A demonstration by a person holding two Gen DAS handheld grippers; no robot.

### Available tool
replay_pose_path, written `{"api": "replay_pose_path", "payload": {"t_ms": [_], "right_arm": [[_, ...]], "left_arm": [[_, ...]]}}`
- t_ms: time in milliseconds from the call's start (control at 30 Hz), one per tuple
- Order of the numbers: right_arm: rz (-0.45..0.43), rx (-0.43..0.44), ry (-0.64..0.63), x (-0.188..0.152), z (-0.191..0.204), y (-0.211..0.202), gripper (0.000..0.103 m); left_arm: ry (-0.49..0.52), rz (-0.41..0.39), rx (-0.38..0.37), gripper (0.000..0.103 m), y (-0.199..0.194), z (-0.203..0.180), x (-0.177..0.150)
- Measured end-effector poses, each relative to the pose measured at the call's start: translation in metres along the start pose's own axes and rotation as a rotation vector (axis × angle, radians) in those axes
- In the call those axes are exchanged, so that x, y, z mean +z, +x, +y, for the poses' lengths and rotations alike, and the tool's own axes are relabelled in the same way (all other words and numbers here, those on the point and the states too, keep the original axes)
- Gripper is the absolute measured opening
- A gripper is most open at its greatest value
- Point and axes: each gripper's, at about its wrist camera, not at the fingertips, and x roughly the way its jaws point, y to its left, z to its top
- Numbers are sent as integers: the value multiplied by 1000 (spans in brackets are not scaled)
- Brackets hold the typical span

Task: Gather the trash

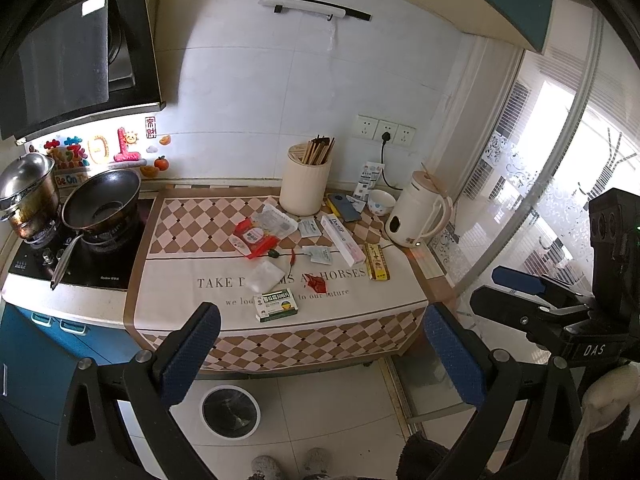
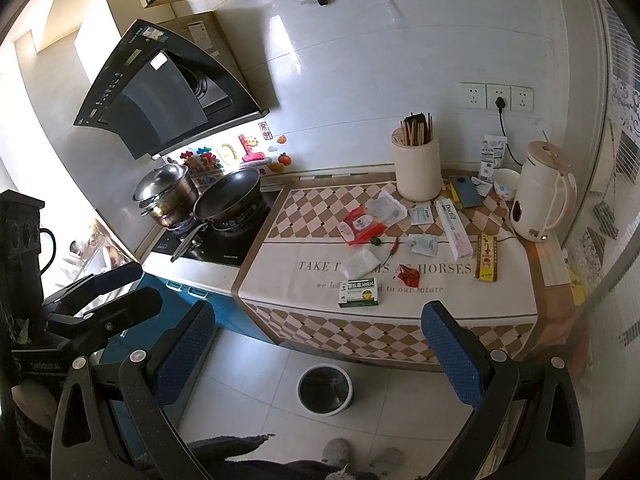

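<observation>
Litter lies on the checked cloth of the counter (image 1: 280, 344): a green medicine box (image 1: 277, 305) (image 2: 359, 292) near the front edge, a red crumpled wrapper (image 1: 319, 282) (image 2: 409, 277), a white tissue (image 1: 265, 275), a red packet (image 1: 255, 238) (image 2: 362, 224), a long white box (image 1: 342, 239), a yellow box (image 1: 377, 262) and small sachets. A white-rimmed trash bin (image 1: 231, 411) (image 2: 325, 389) stands on the floor below the counter edge. My left gripper (image 1: 320, 356) is open and empty, held back from the counter. My right gripper (image 2: 320, 352) is open and empty too; it shows in the left wrist view (image 1: 516, 296).
A white kettle (image 1: 418, 216), a bowl (image 1: 381, 202), a phone (image 1: 345, 207) and a chopstick holder (image 1: 305, 184) stand at the back. A wok (image 1: 102, 204) and a steel pot (image 1: 26, 192) sit on the stove at left. A glass door is at right.
</observation>
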Motion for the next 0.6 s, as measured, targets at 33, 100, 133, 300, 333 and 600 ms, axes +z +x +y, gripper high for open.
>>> {"api": "replay_pose_path", "payload": {"t_ms": [33, 100, 133, 300, 333, 600], "right_arm": [[0, 0, 0, 0, 0, 0, 103], [1, 0, 0, 0, 0, 0, 103], [1, 1, 0, 0, 0, 0, 103], [1, 0, -1, 0, 1, 0, 103], [1, -2, -1, 0, 1, 0, 103], [3, 2, -3, -1, 5, 2, 103]], "left_arm": [[-1, 1, -2, 103, 0, 1, 0], [0, -1, -3, 103, 0, 1, 2], [-1, 0, -4, 103, 0, 1, 2], [-4, -1, -8, 103, -1, 3, 4], [-4, -1, -8, 103, -1, 3, 4], [0, -2, -2, 103, -2, 3, 4]]}}
